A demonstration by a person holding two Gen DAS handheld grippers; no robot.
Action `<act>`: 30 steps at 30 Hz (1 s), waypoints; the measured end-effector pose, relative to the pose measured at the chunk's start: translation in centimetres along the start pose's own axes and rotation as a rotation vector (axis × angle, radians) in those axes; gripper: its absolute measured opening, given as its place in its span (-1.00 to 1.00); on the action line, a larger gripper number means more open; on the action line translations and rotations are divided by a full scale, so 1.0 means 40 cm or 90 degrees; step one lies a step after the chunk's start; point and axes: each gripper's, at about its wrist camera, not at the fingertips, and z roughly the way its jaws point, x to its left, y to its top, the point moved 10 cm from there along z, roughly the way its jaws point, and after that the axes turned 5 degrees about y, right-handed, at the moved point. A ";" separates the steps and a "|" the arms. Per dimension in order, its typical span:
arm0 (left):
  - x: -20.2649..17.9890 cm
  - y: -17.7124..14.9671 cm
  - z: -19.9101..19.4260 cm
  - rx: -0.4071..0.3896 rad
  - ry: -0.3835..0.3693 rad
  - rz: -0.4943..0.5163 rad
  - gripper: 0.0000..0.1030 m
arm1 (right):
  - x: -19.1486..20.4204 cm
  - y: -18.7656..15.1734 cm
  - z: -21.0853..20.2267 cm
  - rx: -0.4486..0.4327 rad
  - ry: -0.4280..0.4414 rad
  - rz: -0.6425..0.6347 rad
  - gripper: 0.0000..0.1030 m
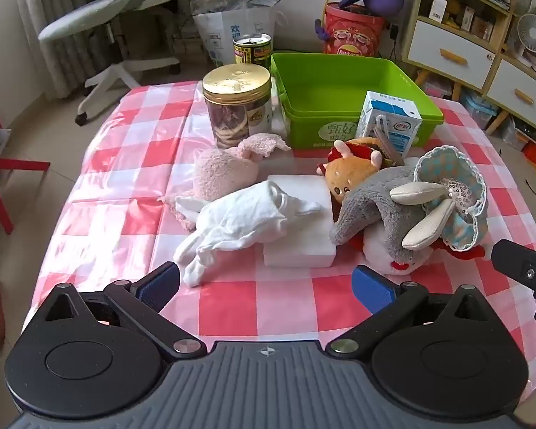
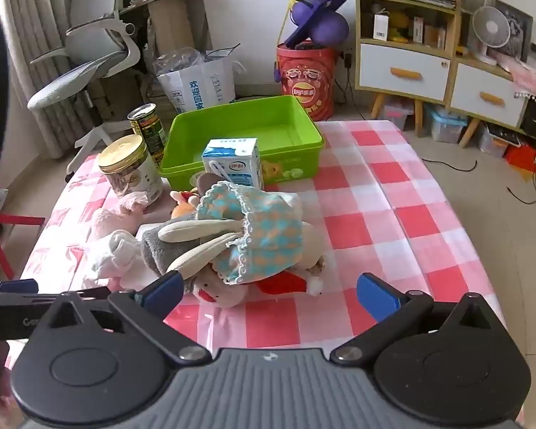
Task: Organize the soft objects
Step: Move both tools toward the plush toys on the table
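Observation:
A pile of soft things lies mid-table: a white cloth [image 1: 239, 221] on a white foam block [image 1: 303, 243], a pink plush [image 1: 225, 175], an orange plush [image 1: 350, 175], and a grey rabbit plush [image 1: 386, 203] in a blue-checked dress [image 1: 464, 193] over a white and red plush [image 1: 386, 254]. The rabbit plush [image 2: 182, 243] and dress [image 2: 264, 228] also show in the right wrist view. An empty green bin [image 1: 339, 85] [image 2: 239, 132] stands behind. My left gripper [image 1: 266, 286] is open, just short of the cloth and block. My right gripper [image 2: 268, 293] is open, just short of the rabbit pile.
A gold-lidded jar [image 1: 237, 103], a tin can [image 1: 252, 50] and a milk carton [image 1: 389, 121] stand by the bin. The table has a pink checked cloth [image 1: 125, 186]. An office chair [image 1: 118, 3], a red bucket [image 2: 307, 82] and a shelf unit [image 2: 407, 32] stand beyond.

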 end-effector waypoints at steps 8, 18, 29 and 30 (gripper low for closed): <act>0.012 -0.002 -0.003 -0.007 -0.001 -0.004 0.90 | -0.003 0.004 0.003 -0.006 -0.004 0.005 0.61; 0.011 0.003 0.006 -0.005 0.008 -0.003 0.90 | -0.003 0.000 0.001 -0.003 0.000 0.008 0.61; 0.013 0.002 0.006 -0.003 0.009 -0.002 0.90 | -0.005 -0.004 0.007 0.002 0.001 0.012 0.61; 0.016 0.002 0.009 -0.002 0.010 -0.004 0.90 | -0.006 -0.004 0.009 0.002 0.001 0.013 0.61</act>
